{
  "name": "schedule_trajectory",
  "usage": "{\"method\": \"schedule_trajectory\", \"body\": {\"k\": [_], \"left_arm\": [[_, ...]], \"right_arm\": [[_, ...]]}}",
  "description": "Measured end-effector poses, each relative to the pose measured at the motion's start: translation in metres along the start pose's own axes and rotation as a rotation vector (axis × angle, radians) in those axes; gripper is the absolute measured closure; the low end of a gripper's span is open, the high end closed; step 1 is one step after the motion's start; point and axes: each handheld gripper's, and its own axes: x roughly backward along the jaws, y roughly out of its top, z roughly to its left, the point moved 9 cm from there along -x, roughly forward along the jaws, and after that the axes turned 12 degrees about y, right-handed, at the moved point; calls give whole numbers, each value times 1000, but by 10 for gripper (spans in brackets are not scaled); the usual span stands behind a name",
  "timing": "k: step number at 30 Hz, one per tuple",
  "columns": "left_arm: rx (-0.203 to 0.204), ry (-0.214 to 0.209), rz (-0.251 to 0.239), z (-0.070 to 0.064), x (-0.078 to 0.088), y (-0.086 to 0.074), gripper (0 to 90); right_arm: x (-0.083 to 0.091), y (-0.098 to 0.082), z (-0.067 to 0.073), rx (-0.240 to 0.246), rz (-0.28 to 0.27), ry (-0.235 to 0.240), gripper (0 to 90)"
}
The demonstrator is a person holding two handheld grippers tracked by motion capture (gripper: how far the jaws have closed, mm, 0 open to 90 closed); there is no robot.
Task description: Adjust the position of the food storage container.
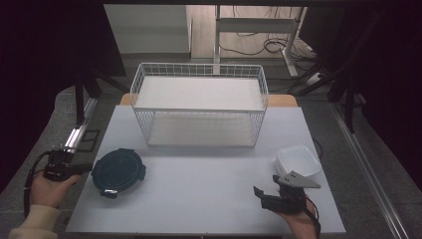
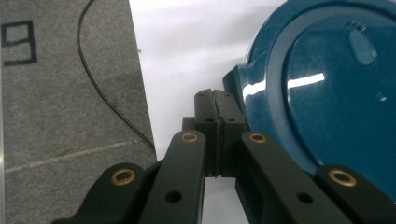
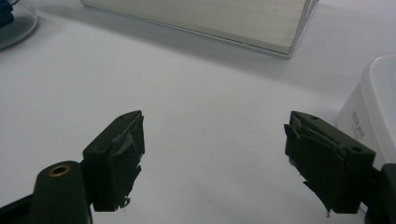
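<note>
White table [image 1: 209, 189]: near edge cut off by frame bottom. Wire basket [image 1: 199, 104] at far middle, two shelves; in right gripper view just its low corner [image 3: 261, 28] visible. Round dark-blue lidded container [image 1: 118, 172] at table's left edge; in left gripper view [image 2: 327, 93] cropped right and top. White square container [image 1: 297, 160] near right edge, partly behind right gripper [image 1: 271, 195], jaws spread wide, nothing between. Left gripper [image 1: 85, 168] jaws pressed together, empty, tips just beside blue container's rim; contact hard to judge.
</note>
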Motion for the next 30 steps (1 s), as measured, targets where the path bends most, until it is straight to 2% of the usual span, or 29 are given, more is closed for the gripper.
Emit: {"method": "schedule_trajectory", "body": {"k": [3,9,16,20,24,30], "left_arm": [[10,-25,18,-3,-4,-5,900],[36,-15,14,-3,-4,-6,900],[52,-25,4,-7,-3,-9,900],[48,-22,-3,-11,-1,-12,900],[51,-56,-6,-19,0,-13,900],[15,-53,-8,-36,-2,-9,900]], "right_arm": [[0,0,-1,-1,-1,-5,192],[1,1,-1,-1,-6,-6,192],[2,2,-2,-7,-14,-14,192],[2,2,0,-2,-14,-13,192],[2,3,-1,-6,-16,-15,192],[3,3,-2,-6,-20,-22,192]]}}
